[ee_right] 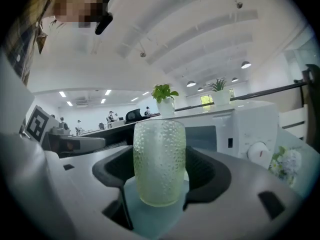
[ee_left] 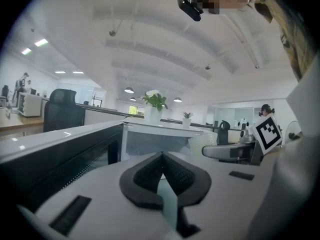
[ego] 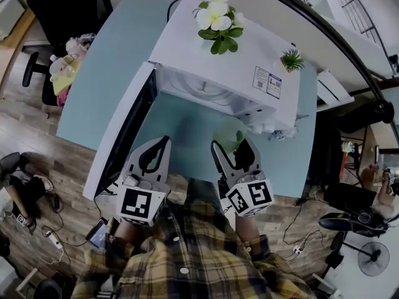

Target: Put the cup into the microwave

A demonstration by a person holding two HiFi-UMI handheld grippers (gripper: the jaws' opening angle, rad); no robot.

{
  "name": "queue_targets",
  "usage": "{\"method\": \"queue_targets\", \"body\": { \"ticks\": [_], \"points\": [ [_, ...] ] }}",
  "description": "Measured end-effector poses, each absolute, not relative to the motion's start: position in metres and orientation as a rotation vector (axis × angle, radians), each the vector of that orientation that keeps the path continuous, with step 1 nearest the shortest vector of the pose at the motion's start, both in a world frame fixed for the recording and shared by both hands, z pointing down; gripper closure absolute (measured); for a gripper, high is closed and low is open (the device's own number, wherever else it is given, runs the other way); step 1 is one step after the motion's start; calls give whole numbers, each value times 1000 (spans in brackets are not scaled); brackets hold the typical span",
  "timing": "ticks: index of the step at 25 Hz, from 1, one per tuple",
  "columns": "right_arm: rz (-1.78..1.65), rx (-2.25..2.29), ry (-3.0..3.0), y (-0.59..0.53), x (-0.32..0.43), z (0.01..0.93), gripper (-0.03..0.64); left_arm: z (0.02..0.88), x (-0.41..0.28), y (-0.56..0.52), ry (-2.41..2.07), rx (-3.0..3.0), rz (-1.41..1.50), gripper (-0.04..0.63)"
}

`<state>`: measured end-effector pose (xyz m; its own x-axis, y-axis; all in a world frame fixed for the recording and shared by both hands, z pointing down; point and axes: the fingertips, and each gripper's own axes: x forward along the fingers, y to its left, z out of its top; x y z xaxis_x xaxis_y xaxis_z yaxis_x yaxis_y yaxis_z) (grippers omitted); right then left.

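Just in front of the open microwave (ego: 218,64), above the blue table (ego: 100,80), the cup (ee_right: 159,161) is held upright between the jaws of the right gripper (ego: 233,148); the left gripper (ee_left: 161,159) is closed on nothing. With the door (ego: 128,129) already swung left, only placement inside remains. Pale green, pebbled, translucent glass is seen

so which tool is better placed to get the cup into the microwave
Right. The right tool grips the green glass cup and faces the open microwave. The left tool is shut and empty, beside the open door.
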<state>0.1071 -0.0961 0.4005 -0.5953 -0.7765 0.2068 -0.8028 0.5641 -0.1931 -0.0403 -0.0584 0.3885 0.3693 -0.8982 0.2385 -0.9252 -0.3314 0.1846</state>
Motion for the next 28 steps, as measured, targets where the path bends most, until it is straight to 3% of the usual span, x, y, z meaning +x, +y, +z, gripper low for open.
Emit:
{"method": "queue_targets", "body": {
  "ticks": [14, 28],
  "points": [
    [415, 952, -2850, -124, 116, 392, 291, 371, -17, -79, -1938, 2152, 97, 604],
    [338, 1120, -2833, -125, 99, 387, 291, 373, -31, -88, -1807, 2279, 95, 604]
  ]
}}
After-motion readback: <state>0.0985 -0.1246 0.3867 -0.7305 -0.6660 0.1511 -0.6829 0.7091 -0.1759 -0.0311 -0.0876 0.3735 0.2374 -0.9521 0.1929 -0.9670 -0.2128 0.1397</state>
